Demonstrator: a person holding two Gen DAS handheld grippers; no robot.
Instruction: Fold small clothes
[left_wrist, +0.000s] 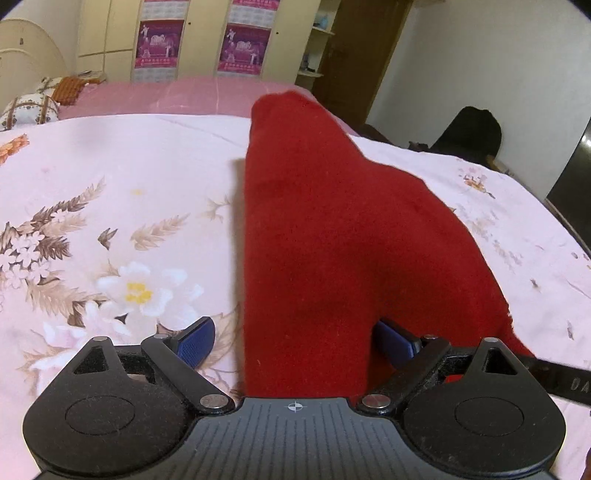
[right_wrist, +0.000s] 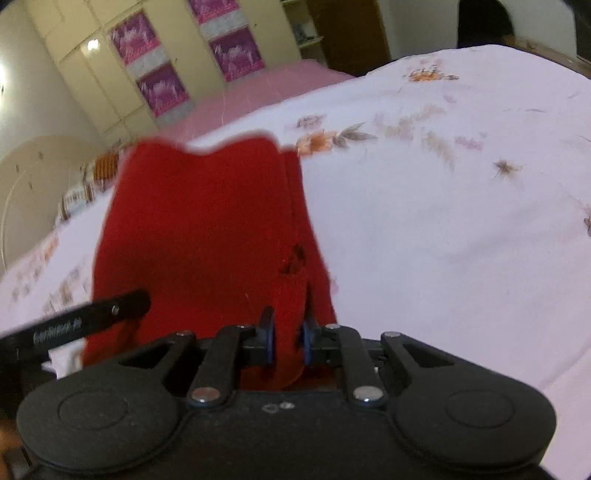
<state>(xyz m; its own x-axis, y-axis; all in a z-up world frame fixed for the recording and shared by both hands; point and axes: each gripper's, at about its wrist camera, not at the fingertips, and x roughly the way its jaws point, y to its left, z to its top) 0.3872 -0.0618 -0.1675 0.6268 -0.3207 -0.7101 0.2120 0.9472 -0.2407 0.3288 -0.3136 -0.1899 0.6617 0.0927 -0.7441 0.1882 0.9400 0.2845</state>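
The right tool (right_wrist: 287, 338) is clamped on the red garment's (left_wrist: 332, 240) edge above the flowered bed (left_wrist: 110, 166), while the left tool (left_wrist: 293, 341) stands apart around it.

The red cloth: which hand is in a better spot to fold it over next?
Probably the right. The right gripper pinches an edge of the red cloth, while the left gripper stands open around it, pads apart.

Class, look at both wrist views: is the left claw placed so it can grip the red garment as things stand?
Probably yes. The left claw stands open with the red garment already lying between its blue pads, and nothing blocks it.
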